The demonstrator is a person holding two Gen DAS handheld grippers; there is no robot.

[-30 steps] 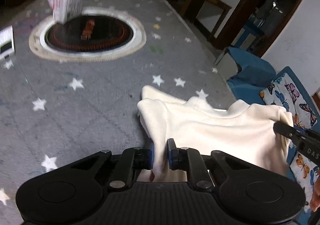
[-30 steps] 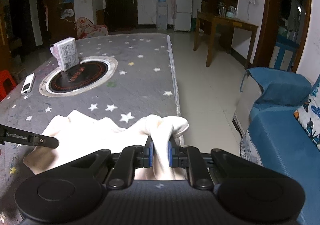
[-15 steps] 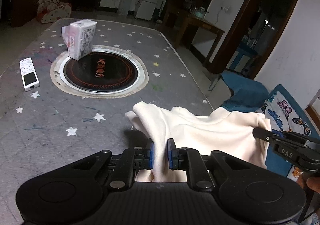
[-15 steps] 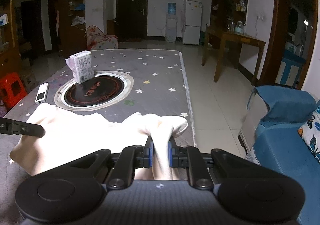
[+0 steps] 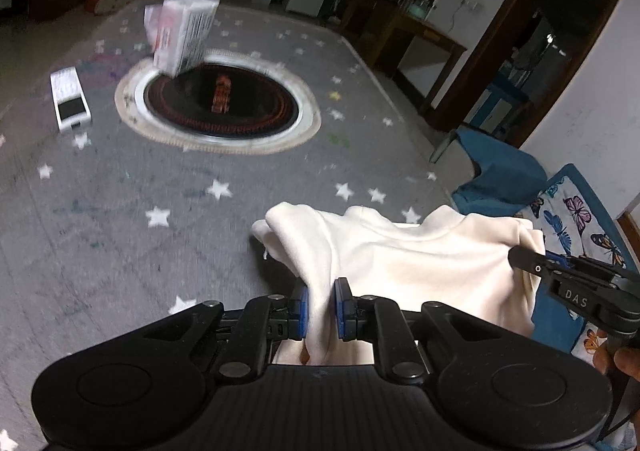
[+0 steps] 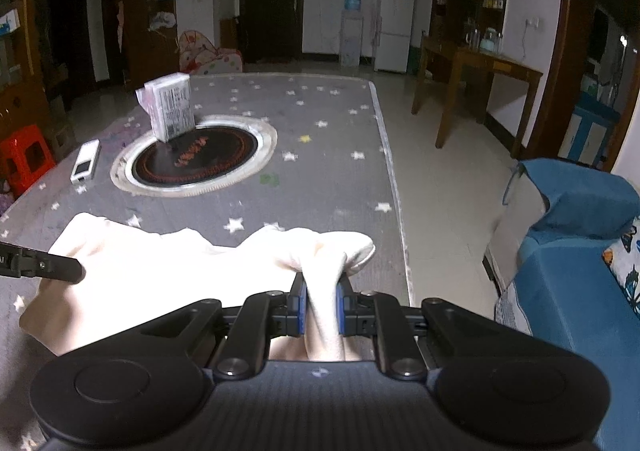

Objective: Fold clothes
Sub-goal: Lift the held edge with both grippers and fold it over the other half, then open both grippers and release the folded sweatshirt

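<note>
Just one cream garment [image 5: 420,267] (two grippers clamped).

Counted: one cream garment [image 5: 420,263], two tools, one tissue pack [image 6: 170,107], one remote [image 6: 85,167], one round hob [image 6: 196,161].

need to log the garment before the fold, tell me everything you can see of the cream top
The cream top is a soft, knit-looking garment, plain, with a ribbed neckline showing along its upper edge. It is held stretched between the left gripper and the right gripper, each shut on a bunched pinch of fabric. It hangs sagging over the near end of the grey star-print table cover; whether its lower edge touches the cover cannot be told.
</note>
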